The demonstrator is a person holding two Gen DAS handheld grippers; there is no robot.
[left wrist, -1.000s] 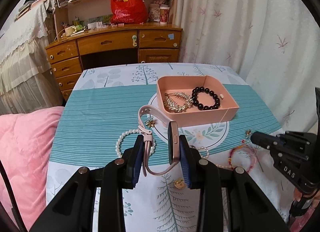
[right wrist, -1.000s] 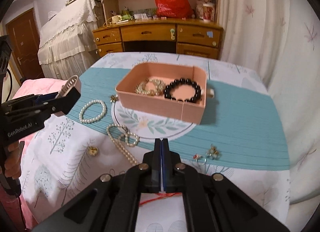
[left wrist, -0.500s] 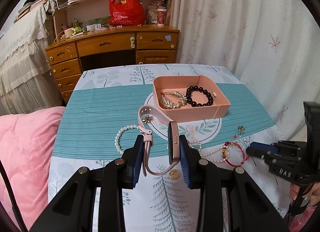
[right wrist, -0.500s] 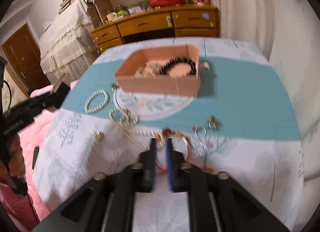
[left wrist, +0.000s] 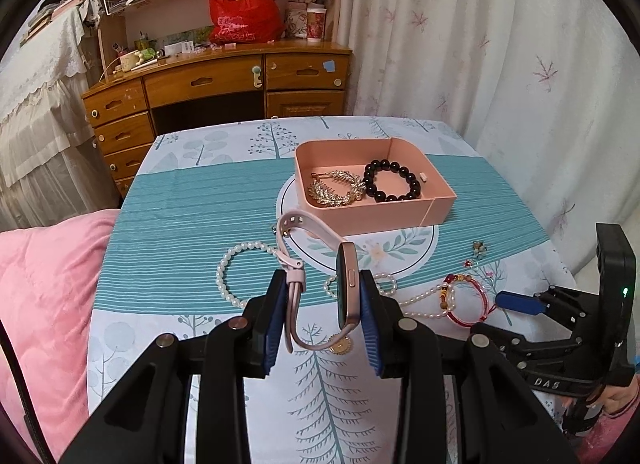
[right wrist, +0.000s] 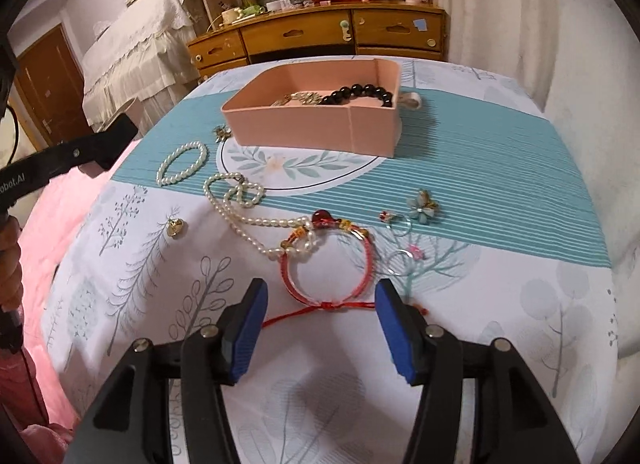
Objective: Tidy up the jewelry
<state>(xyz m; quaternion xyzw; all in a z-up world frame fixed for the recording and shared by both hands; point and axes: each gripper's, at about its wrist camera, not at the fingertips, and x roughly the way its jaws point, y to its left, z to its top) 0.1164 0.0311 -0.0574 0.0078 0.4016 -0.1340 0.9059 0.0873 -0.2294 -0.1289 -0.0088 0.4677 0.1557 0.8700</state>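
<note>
Left wrist view: left gripper [left wrist: 323,316] clamps a pink-strapped watch [left wrist: 344,284]; right gripper [right wrist: 320,316], just opening, flanks a red cord bracelet [right wrist: 328,264].

watch [left wrist: 347,284]: its face is turned edge-on — nothing on it readable
gold charm [left wrist: 340,343]: partly behind the watch strap
box [right wrist: 312,126]: near wall hides most of the bracelets inside
hand [right wrist: 10,264]: cut off by the left edge
small white piece in box [left wrist: 424,177]: too small to identify
</note>
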